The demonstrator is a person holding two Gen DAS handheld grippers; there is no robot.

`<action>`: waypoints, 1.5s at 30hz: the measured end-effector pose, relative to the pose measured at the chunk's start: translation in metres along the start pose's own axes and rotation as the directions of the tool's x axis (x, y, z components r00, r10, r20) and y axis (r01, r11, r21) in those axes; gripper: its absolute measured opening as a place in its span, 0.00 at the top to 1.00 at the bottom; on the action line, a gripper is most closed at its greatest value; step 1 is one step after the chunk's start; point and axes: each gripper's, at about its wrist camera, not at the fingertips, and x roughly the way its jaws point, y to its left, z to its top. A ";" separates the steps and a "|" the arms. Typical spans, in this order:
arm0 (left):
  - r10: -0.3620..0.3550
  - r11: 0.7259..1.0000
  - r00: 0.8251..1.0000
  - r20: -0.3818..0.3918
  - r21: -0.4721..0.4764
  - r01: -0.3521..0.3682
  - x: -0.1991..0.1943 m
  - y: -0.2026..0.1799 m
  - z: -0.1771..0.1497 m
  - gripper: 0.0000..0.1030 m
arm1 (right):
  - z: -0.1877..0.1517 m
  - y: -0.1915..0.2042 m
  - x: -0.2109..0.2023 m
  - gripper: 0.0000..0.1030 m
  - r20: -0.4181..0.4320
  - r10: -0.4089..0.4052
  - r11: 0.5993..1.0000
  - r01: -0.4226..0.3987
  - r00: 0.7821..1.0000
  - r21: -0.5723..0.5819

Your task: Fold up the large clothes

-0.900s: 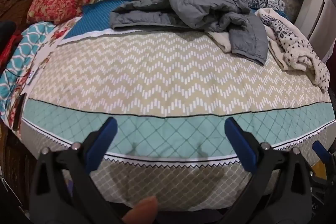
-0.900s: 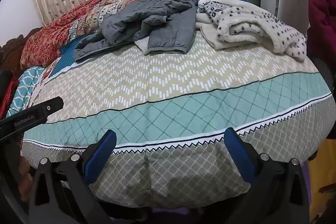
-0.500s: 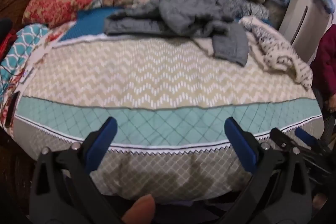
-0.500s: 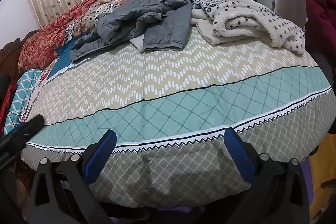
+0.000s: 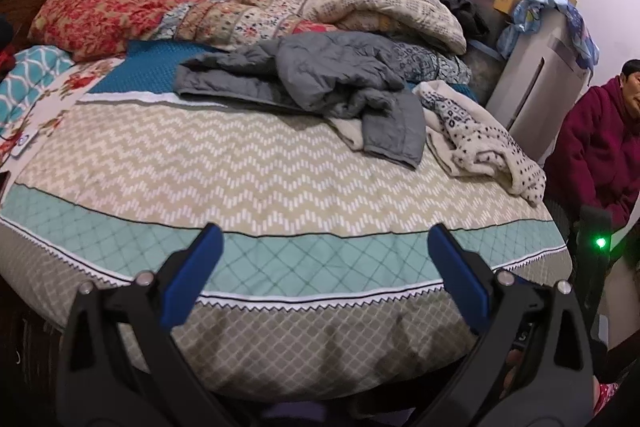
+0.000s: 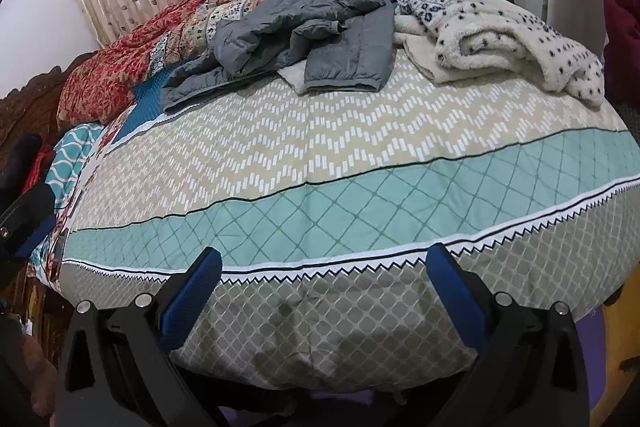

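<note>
- Nothing is folded yet, as far as the two wrist views show: both garments lie crumpled at the far side of the bed [image 5: 280,163], which is covered by a beige zigzag quilt with a teal diamond band.
- Your crumpled grey padded jacket [image 5: 320,75] sits in a heap near the middle of the far edge, one sleeve trailing toward you, its body resting partly against the stacked red floral and cream blankets [image 5: 224,7].
- Your cream fleece garment with dark dots [image 6: 500,35] lies bunched just beside the jacket on its right, and the two seem to touch where a pale edge shows under the grey sleeve.
- Your left gripper [image 5: 320,267] hangs over the near edge of the bed, jaws spread wide with only quilt between them, well apart from both garments.
- Your right gripper [image 6: 324,287] is the same: jaws spread, holding nothing, above the near border.
- What is left, in my judgement, is everything: reach across, pull one garment onto the bare quilt, spread it flat, then fold it, and repeat for the other.
</note>
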 end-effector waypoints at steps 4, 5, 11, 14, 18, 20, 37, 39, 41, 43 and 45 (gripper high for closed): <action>-0.026 1.000 1.000 -0.002 0.013 0.026 0.001 -0.001 -0.003 0.04 | 0.000 -0.004 0.001 0.12 -0.006 -0.001 1.000 0.001 1.000 0.022; -0.027 1.000 1.000 -0.004 0.014 0.027 0.001 0.000 -0.004 0.04 | 0.000 -0.005 0.001 0.12 -0.008 0.000 1.000 0.001 1.000 0.026; 0.053 0.999 0.999 0.000 0.008 -0.053 0.008 0.012 0.004 0.04 | 0.002 -0.012 -0.001 0.15 0.014 0.006 0.999 -0.007 1.000 0.042; 0.110 0.994 0.993 -0.047 0.008 -0.110 0.021 0.030 0.011 0.04 | 0.014 -0.020 0.003 0.39 0.013 0.027 0.998 -0.028 1.000 0.050; 0.184 0.983 0.981 -0.068 0.016 -0.183 0.036 0.061 0.015 0.09 | 0.050 -0.023 0.022 0.54 -0.002 0.066 0.998 -0.066 0.998 0.020; 0.210 0.978 0.974 -0.087 0.016 -0.210 0.045 0.073 0.015 0.09 | 0.078 -0.019 0.035 0.54 0.000 0.100 0.995 -0.100 0.995 0.006; 0.366 0.928 0.924 -0.111 0.109 -0.355 0.087 0.130 0.021 0.09 | 0.313 0.070 0.234 1.00 -0.100 0.470 0.841 -0.411 0.877 0.351; 0.381 0.914 0.923 -0.055 0.171 -0.367 0.096 0.121 0.034 0.09 | 0.323 0.093 0.199 1.00 -0.068 0.494 0.856 -0.471 0.867 0.216; 0.377 0.907 0.926 0.006 0.200 -0.370 0.100 0.109 0.050 0.09 | 0.325 0.116 0.157 1.00 -0.059 0.526 0.848 -0.518 0.848 0.109; 0.349 0.911 0.934 0.081 0.205 -0.358 0.095 0.091 0.068 0.09 | 0.318 0.133 0.124 1.00 -0.067 0.568 0.823 -0.565 0.821 0.050; 0.300 0.928 0.943 0.148 0.186 -0.324 0.079 0.076 0.081 0.09 | 0.301 0.159 0.081 1.00 -0.089 0.602 0.793 -0.608 0.793 -0.052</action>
